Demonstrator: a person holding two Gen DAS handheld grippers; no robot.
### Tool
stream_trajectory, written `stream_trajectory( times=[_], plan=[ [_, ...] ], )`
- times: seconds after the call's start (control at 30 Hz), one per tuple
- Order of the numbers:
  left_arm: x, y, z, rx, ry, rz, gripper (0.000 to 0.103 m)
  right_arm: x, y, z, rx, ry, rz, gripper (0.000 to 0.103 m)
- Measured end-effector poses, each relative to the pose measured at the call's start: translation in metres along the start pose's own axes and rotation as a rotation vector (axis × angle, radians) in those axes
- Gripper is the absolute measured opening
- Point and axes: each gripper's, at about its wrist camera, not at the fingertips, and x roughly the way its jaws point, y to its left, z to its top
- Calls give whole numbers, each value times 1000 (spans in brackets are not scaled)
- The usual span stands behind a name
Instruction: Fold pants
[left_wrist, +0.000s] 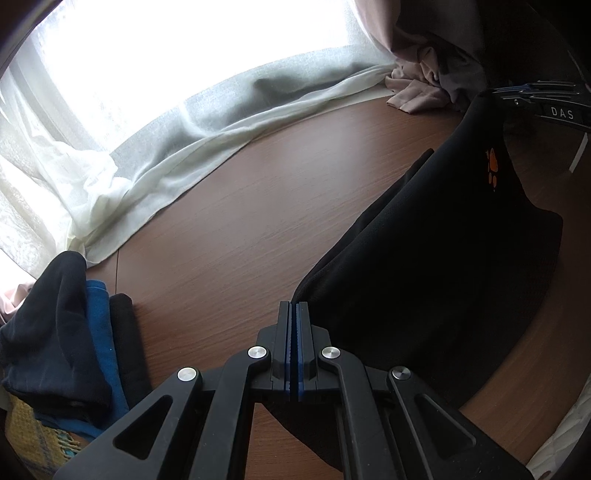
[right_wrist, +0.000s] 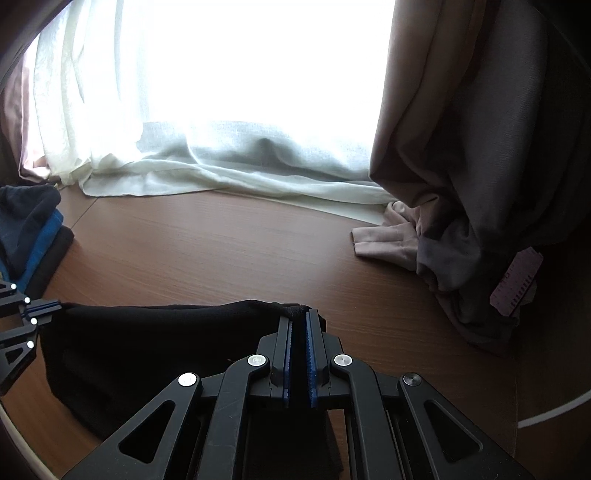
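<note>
Black pants (left_wrist: 424, 258) with an orange paw logo (left_wrist: 492, 168) hang stretched between my two grippers above the brown wooden floor (left_wrist: 229, 221). My left gripper (left_wrist: 293, 306) is shut on one corner of the pants. My right gripper (right_wrist: 298, 314) is shut on the other corner, with cloth bunched at its tips. In the left wrist view the right gripper (left_wrist: 517, 92) shows at the far right, holding the raised edge. In the right wrist view the left gripper (right_wrist: 44, 308) shows at the far left, and the pants (right_wrist: 147, 350) sag below both.
A pile of folded dark and blue clothes (left_wrist: 66, 332) lies at the left, on a yellow woven cloth (left_wrist: 29, 443). White sheer curtains (right_wrist: 221, 177) pool on the floor at the back. A heavy pinkish-brown curtain (right_wrist: 461, 184) hangs at the right.
</note>
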Motion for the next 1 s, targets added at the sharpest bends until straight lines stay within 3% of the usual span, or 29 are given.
stream_trajectory(
  times=[0.43,0.77,1.0],
  plan=[
    [51,2,7,-22,103,-22,5,82,0,4,11,113,40,7],
    [73,13,12,-45,128,-24,5,134,0,5,12,178,64,8],
    [80,17,12,-80,135,-23,7,154,2,9,38,157,85,9]
  ],
)
